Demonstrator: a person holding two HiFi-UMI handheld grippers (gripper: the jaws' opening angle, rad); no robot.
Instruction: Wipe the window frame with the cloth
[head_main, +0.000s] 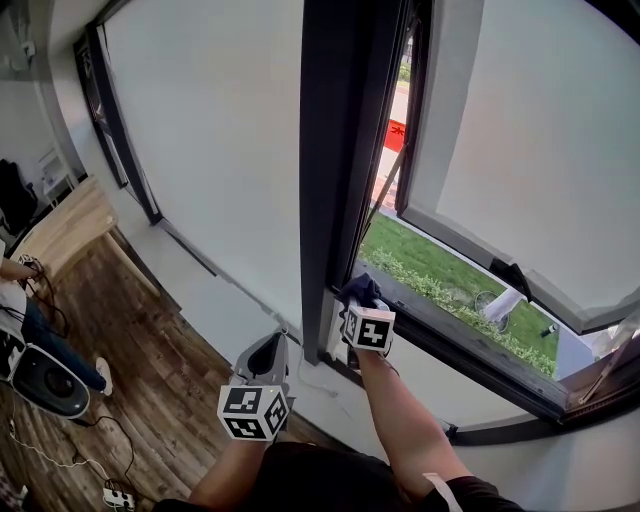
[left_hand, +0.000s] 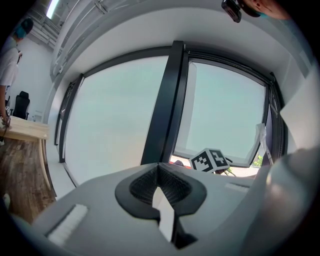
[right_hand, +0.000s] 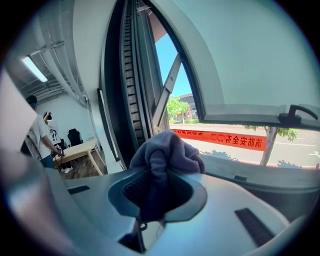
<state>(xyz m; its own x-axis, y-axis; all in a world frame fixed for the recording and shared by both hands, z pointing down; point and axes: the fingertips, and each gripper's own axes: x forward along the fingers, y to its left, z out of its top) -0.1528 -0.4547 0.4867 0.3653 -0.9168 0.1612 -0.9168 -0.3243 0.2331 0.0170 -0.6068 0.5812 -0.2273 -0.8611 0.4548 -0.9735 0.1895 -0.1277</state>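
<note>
The right gripper (right_hand: 160, 186) has its fingers clamped on the cloth (right_hand: 167, 154), a dark grey-blue wad that bulges out past the fingertips. In the head view the cloth sits in the low corner of the window frame (head_main: 326, 150), where the dark upright meets the lower rail (head_main: 455, 345); whether it presses on the metal or is only just beside it I cannot tell. From these fingers the upright stands just ahead and to the left, its long axis running straight up, and the rail runs off to the right. The left gripper (left_hand: 160, 187) hangs lower and farther from the frame, fingers together on nothing, so the right is much the nearer. Outside, a red banner (right_hand: 225, 140) carries Chinese characters that seem to begin 消防安全.
</note>
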